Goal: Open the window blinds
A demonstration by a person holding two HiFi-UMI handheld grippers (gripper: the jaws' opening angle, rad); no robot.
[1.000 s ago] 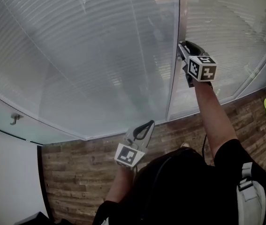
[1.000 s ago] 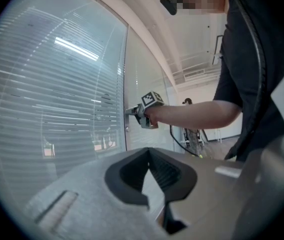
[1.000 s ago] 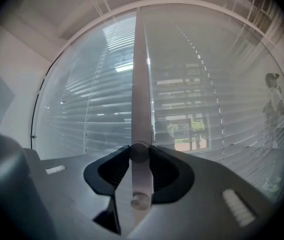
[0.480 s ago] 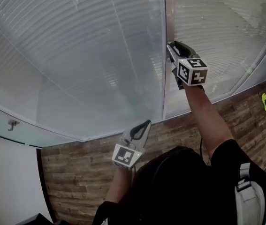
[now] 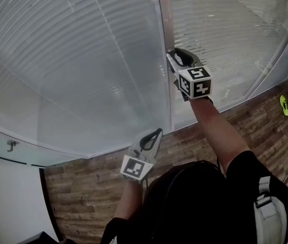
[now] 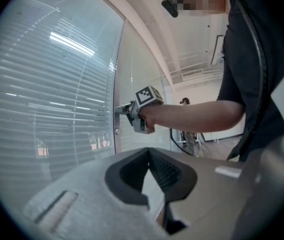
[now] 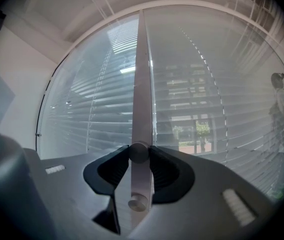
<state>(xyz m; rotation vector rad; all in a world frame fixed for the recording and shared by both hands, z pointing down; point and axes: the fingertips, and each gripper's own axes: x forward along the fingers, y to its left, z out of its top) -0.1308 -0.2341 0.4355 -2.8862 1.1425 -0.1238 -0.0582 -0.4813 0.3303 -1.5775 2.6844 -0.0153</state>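
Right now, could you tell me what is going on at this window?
A person stands at glass panes with blinds behind them. The right gripper is closed on a round knob on the metal post between two panes. The left gripper hangs lower, shut and empty. The slats right of the post are tilted partly open.

You get soft daylight through the blinds, bright glare streaks on the glass, and heavy fisheye bending with dark corners in both gripper views.
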